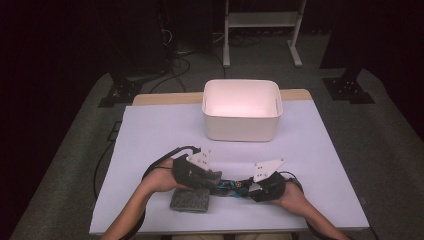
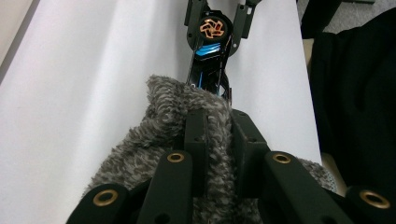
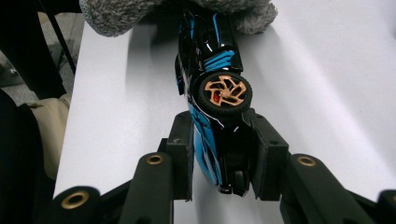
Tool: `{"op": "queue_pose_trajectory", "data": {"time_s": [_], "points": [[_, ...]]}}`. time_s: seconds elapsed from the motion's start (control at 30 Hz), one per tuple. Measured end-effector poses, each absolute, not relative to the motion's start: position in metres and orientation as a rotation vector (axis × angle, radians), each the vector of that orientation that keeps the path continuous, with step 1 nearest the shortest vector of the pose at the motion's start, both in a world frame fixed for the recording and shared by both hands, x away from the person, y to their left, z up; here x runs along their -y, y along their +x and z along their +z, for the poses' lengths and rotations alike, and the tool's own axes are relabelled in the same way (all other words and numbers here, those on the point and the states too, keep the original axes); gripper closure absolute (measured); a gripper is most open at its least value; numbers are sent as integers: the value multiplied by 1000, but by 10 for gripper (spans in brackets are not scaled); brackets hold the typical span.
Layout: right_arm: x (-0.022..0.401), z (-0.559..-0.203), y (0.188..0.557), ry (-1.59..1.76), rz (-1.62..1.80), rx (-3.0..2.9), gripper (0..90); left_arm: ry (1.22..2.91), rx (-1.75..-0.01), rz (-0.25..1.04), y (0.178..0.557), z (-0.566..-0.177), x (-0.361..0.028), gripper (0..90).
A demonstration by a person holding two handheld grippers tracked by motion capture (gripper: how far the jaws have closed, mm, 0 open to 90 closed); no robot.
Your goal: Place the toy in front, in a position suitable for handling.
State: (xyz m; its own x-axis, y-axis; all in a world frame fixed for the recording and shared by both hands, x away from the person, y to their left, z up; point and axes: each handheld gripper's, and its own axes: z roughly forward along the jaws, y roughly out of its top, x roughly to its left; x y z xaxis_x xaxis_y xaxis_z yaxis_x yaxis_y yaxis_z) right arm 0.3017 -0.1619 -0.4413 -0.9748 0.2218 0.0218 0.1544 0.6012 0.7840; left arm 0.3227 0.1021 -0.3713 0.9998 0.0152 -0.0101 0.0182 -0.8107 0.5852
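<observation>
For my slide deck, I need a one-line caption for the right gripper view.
Right tongs clamp a black-and-blue toy car tipped on its side, grey fleecy cloth at its far end.

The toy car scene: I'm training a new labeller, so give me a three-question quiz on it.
1. True or false: the left claw is shut on the grey cloth.
2. What does the right claw have between its jaws? A) the cloth B) the toy car C) the bin's rim
3. Fill in: the white bin stands at the table's ___ edge, seen from the person.

Key
1. True: its jaws pinch a fold of cloth.
2. B: the jaws flank one end of the car, which lies on its side with a gold wheel up.
3. Far: it sits beyond both claws.
</observation>
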Motion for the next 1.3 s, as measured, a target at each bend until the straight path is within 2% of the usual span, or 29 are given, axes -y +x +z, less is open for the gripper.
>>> {"op": "queue_pose_trajectory", "data": {"time_s": [0.27, 0.87, 1.1, 1.3], "points": [[162, -441, 303, 296, 1339, -2738, 656, 2543, 31, -10, 323, -367, -89, 788], [156, -442, 306, 297, 1360, -2744, 663, 2571, 198, -46, 325, -366, -22, 788], [156, -442, 305, 308, 1366, -2747, 664, 2572, 182, -37, 326, -367, -29, 788], [156, -442, 305, 297, 1356, -2741, 666, 2588, 126, -15, 326, -367, -51, 785]]}}
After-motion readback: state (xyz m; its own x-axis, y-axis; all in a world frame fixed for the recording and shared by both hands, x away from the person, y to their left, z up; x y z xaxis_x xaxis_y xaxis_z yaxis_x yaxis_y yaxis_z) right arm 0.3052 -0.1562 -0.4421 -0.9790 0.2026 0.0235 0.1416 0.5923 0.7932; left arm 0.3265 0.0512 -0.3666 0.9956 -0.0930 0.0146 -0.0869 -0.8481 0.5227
